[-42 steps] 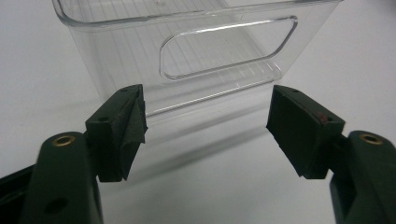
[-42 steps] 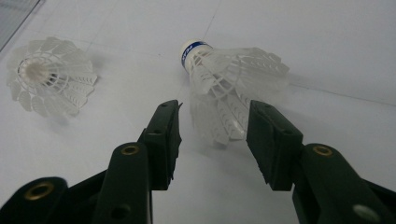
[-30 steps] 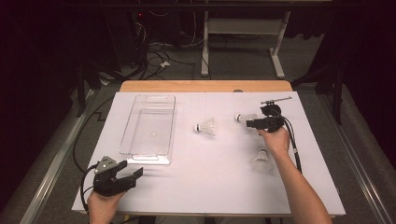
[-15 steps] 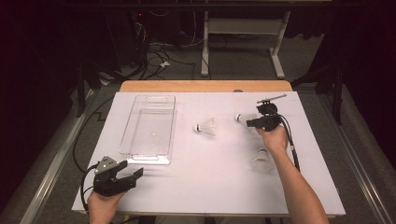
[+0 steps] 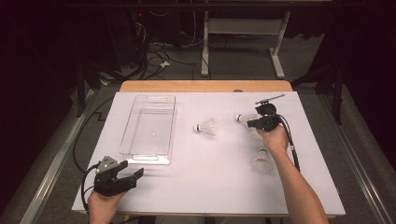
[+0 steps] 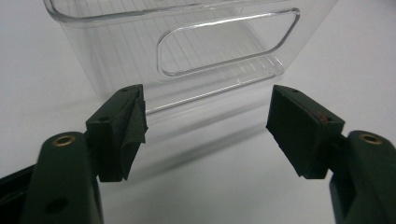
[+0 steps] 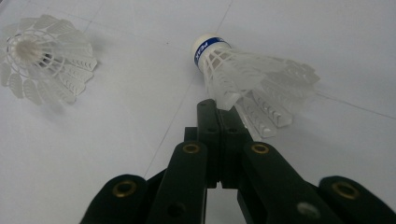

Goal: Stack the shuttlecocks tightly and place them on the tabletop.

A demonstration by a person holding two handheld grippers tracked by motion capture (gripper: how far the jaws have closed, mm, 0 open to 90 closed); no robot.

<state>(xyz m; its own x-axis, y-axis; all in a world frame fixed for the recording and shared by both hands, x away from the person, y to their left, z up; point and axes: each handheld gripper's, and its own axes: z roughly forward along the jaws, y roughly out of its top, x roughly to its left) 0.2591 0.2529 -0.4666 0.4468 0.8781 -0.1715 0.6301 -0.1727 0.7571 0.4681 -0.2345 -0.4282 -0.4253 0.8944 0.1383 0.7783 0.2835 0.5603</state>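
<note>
White plastic shuttlecock (image 7: 247,77) with a blue-banded cork tip lies on its side on my counter (image 5: 210,186), far right; my right gripper (image 7: 223,109) has just been closing and pinches its skirt edge. My left gripper (image 6: 205,135) stands open near the clear tray (image 5: 149,126). White counter sheet, dark room behind.

We see the left gripper (image 6: 205,135) low over the white table (image 6: 215,186), its two black jaws standing wide apart at eight and four o'clock with nothing between them. At twelve o'clock stands the clear plastic bin (image 6: 187,42), its handle slot facing us.
</note>
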